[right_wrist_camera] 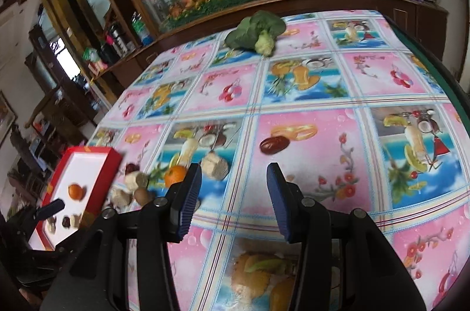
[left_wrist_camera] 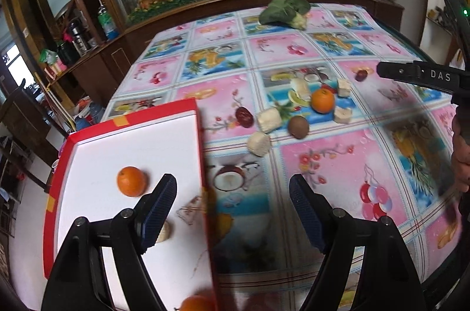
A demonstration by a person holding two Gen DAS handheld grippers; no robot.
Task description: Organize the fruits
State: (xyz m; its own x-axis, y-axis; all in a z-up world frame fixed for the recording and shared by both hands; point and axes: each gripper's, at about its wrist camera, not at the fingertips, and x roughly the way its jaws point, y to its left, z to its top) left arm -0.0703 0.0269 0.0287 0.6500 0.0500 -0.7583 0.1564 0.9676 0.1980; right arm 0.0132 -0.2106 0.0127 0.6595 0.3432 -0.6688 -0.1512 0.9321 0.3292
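Left wrist view: my left hand-held gripper (left_wrist_camera: 233, 211), ribbed pads spread empty, hovers over the red-rimmed box (left_wrist_camera: 55, 164) holding a round orange (left_wrist_camera: 131, 181); my right hand-held gripper (right_wrist_camera: 234, 199) gapes above the glossy tabletop (right_wrist_camera: 299, 93).

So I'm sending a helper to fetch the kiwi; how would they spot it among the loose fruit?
On the fruit-print tablecloth, find the loose cluster right of the red-rimmed white tray. At the cluster's near edge, below the round orange, lies the small brown oval kiwi. It is the only dull brown piece there; its neighbours are pale chunks and glossy dark-red dates.
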